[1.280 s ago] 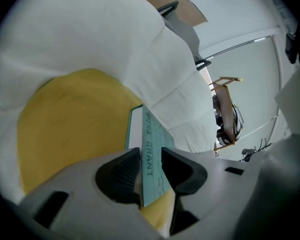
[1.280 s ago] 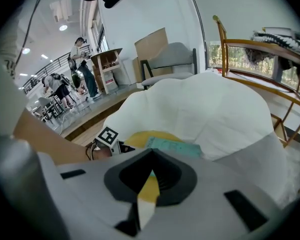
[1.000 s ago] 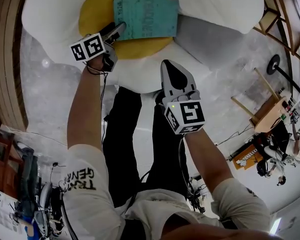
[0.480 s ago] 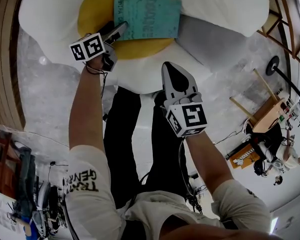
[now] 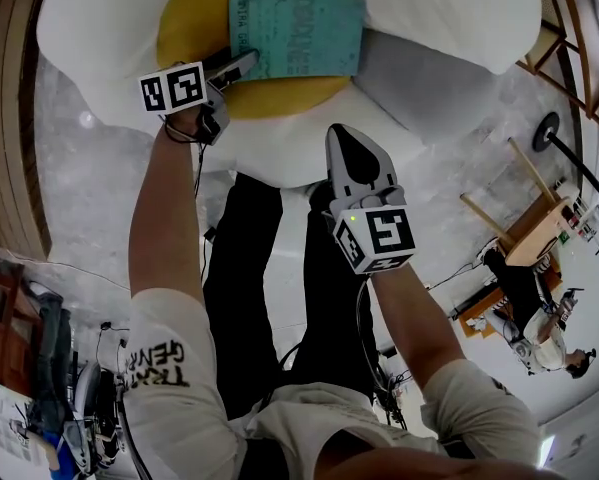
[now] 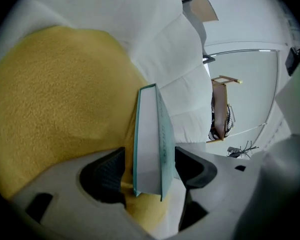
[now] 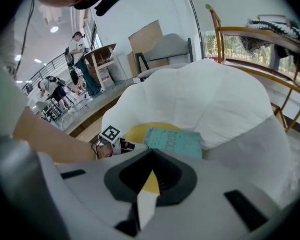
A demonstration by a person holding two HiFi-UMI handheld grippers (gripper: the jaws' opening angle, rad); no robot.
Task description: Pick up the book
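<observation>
Left claw (image 6: 150,160) — wider round book (image 6: 151,126)

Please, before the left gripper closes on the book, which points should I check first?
1. Book stands between the left gripper jaws: ok.
2. Jaws apart, having just been opening, pads not pressing: ok.
3. Book rests on the yellow cushion, nothing on top: ok.
4. Right gripper is shut and away from the book: ok.
5. The bite near the book's corner is deep enough: cannot tell.

Grey flr (image 5: 99,198), wood rack (image 6: 218,109) (nr window (image 7: 230,46))
</observation>
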